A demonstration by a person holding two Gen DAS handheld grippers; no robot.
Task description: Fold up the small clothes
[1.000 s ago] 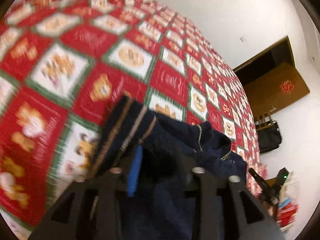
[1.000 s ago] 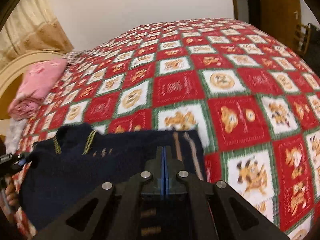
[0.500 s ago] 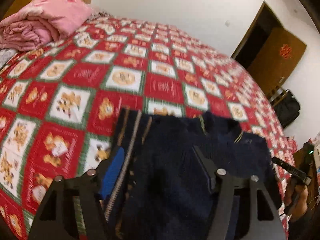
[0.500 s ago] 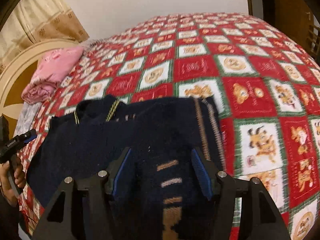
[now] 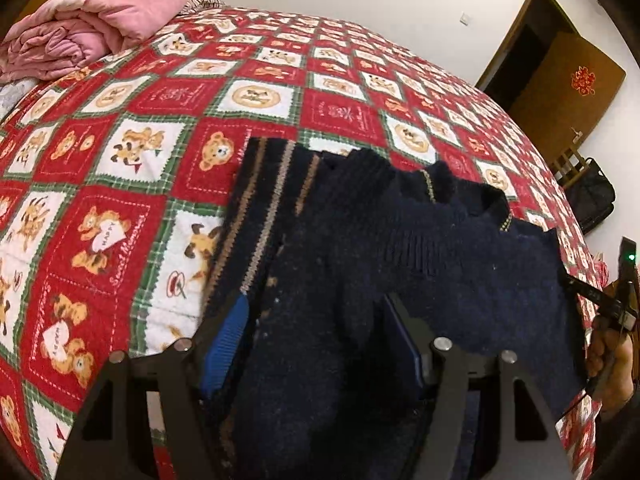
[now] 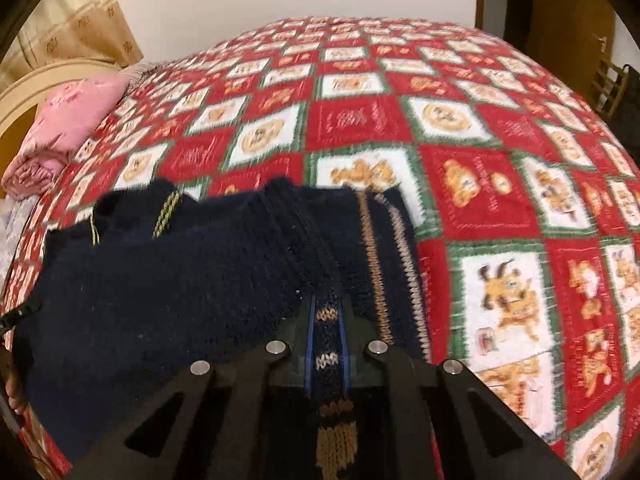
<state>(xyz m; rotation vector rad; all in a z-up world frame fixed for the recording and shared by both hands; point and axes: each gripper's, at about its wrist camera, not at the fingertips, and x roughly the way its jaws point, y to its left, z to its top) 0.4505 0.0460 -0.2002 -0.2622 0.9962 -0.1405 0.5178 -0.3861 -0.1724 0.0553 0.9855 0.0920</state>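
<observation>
A navy knit sweater (image 5: 400, 240) with tan stripes lies partly folded on a red patchwork bedspread (image 5: 120, 160). My left gripper (image 5: 316, 304) is open just above it, and its blue pads (image 5: 224, 344) stand wide on either side of a thick fold without pressing. In the right wrist view the sweater (image 6: 160, 280) fills the lower left. My right gripper (image 6: 327, 304) is closing, and its pads pinch a narrow strip of the knit with tan marks.
A folded pink blanket (image 5: 88, 20) lies at the bed's far left corner. A brown door (image 5: 560, 80) and a black bag (image 5: 592, 196) are at the right. A hand holding a black device (image 5: 612, 308) is at the sweater's right edge. The bedspread (image 6: 500, 200) stretches bare to the right.
My left gripper let go of the sweater, widened and rolled level. My right gripper went from shut to open, then closed on the tan-marked strip of the sweater.
</observation>
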